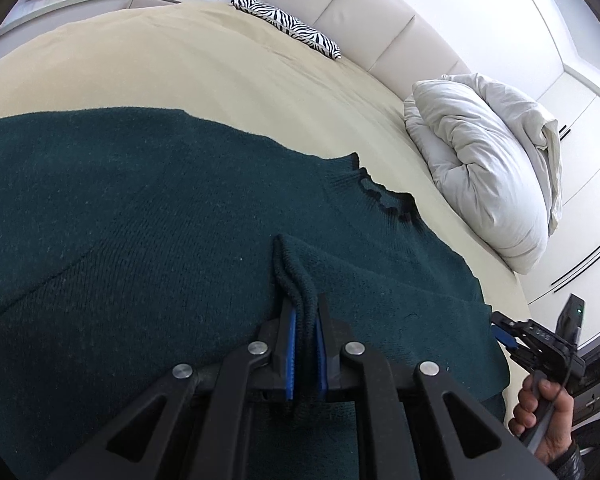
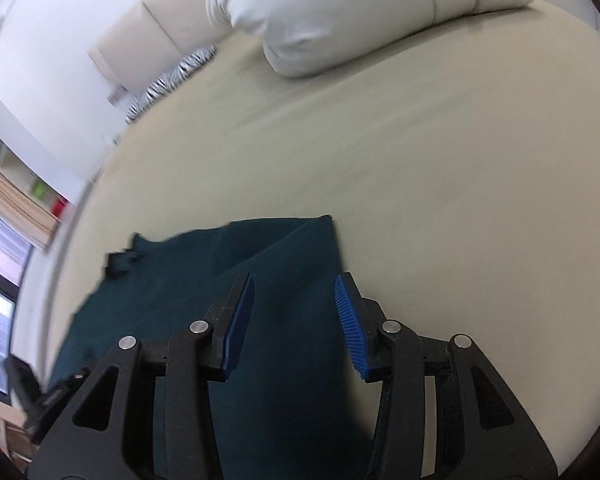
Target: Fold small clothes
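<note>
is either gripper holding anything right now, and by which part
The left gripper is shut on a pinched ridge of the dark green knitted sweater, in its lower middle. The right gripper is open above the cloth, holding nothing.

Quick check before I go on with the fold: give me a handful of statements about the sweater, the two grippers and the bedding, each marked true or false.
1. The left gripper is shut on a fold of the dark green knit sweater. True.
2. The right gripper is clamped on the sweater. False: its blue pads stand apart above the cloth, gripping nothing.
3. The sweater lies on a beige bed sheet. True.
4. The zebra-striped cushion rests on the sweater. False: it lies far off, by the padded headboard.
5. The crumpled white duvet covers the sweater's collar. False: bare sheet separates them.
</note>
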`<state>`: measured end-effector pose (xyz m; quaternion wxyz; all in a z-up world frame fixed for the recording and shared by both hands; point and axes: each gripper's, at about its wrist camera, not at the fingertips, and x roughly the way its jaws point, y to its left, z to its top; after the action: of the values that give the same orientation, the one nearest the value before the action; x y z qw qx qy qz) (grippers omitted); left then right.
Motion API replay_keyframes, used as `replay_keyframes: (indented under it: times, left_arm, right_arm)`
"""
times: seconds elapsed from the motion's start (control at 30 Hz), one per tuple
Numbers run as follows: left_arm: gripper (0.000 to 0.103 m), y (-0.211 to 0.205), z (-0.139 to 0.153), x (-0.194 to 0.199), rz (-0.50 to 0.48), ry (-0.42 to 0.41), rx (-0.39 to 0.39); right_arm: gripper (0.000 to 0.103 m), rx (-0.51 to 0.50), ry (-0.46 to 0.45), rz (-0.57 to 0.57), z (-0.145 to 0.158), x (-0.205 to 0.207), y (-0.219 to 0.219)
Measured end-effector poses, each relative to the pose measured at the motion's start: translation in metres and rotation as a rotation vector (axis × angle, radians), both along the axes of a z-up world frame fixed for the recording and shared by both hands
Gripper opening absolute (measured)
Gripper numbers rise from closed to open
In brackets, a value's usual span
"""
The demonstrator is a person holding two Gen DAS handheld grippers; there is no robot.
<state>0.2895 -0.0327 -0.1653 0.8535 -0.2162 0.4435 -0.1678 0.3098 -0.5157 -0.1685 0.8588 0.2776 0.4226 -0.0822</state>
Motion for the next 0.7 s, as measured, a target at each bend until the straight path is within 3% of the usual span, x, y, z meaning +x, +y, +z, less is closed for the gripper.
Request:
replay_keyframes:
  times: [0.13, 0.2, 0.3, 0.57, 0.7]
  left_arm:
    - [0.011, 0.0, 0.0, 0.0, 0.0, -0.008, 0.005]
    - [0.011, -0.001, 0.0, 0.0, 0.0, -0.009, 0.008]
    - [0.011, -0.002, 0.001, 0.0, 0.0, -0.007, 0.014]
    - [0.009, -0.008, 0.017, 0.002, -0.009, -0.052, 0.072]
    - [0.009, -0.013, 0.005, 0.002, -0.008, -0.061, 0.125]
  right_arm:
    - [0.032, -0.064, 0.047, -0.009, -0.013, 0.017, -0.004]
    - [0.019, -0.022, 0.034, -0.039, -0.018, 0.011, -0.014]
    - [0.008, -0.024, 0.029, -0.029, -0.02, 0.004, -0.018]
    - [0.004, -0.122, -0.011, -0.055, -0.007, -0.006, -0.012]
    - [0.004, -0.131, -0.029, -0.07, -0.007, -0.009, -0.013]
